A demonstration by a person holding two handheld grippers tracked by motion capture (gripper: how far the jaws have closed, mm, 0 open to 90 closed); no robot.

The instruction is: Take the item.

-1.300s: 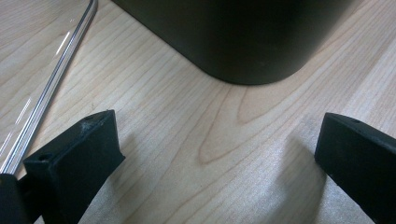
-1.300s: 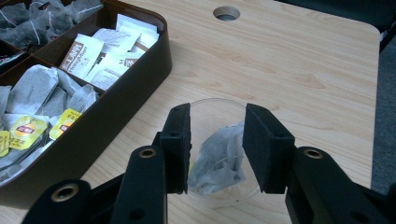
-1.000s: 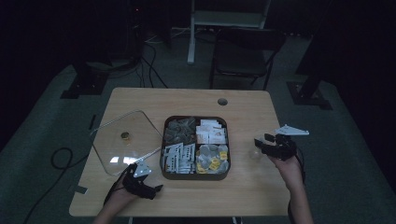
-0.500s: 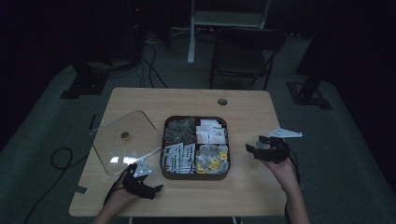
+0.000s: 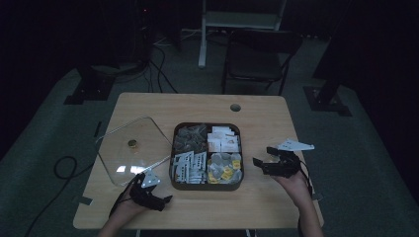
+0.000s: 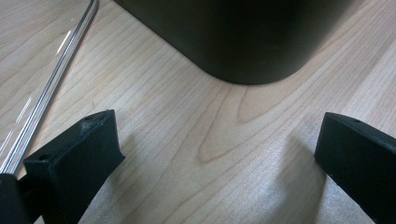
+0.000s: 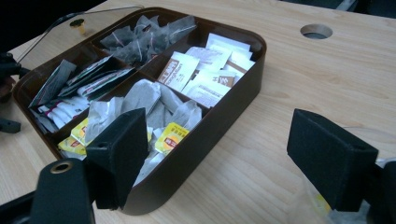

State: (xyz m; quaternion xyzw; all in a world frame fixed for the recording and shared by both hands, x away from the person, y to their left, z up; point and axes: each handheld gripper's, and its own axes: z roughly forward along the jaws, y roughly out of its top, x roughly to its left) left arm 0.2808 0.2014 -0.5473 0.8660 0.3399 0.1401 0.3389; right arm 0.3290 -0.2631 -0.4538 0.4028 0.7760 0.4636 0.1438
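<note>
My right fingers have just been opening and now stand wide apart, released, with nothing pressed between the pads; in the right gripper view only bare tabletop lies in the gap, though a scrap of clear wrapper with a yellow tag shows at the bottom right corner beside the right-hand pad, and I cannot tell whether it touches. Against the frame a second ago, my right hand has come in from the tabletop's right edge toward the tea box, and the right fingers now sit near its right wall, not touching it. My left fingers are spread wide as well, grasping nothing, pads low over the wood, with the rounded dark corner of the tea box just ahead and apart from them; my left hand sits where it was a second ago, at the front left corner of the box. The tea box is dark brown, open, in four compartments: grey mesh tea bags at the far left, white and brown paper sachets at the far right, striped packets at the near left, grey bags with yellow tags at the near right, closest to my right fingers. The clear lid with its small brass knob lies flat on the tabletop left of the box, its edge running beside my left pad. A round cable hole sits beyond the box.
</note>
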